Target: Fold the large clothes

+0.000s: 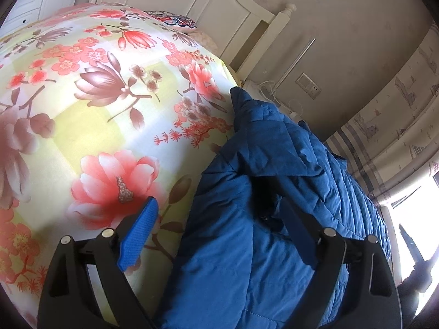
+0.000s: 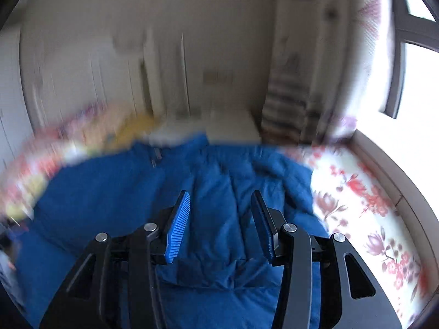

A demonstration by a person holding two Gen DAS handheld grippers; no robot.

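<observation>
Seemingly one blue jacket point(image 1: 241, 246), two spread claws.

Blue quilted jacket point(image 1: 288, 164) on red-flowered yellow-checked bedspread point(image 1: 96, 109).

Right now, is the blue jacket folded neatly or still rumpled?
Rumpled. The blue jacket lies bunched in loose, uneven ridges on the floral bedspread, not in a flat stack. The right wrist view is blurred but also shows it loosely heaped.

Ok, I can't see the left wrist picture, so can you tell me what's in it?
A puffy blue quilted jacket lies bunched on a bed with a flowery sheet, and the left gripper is open wide around a fold of it. A white headboard and a curtain by a bright window are behind.
</observation>
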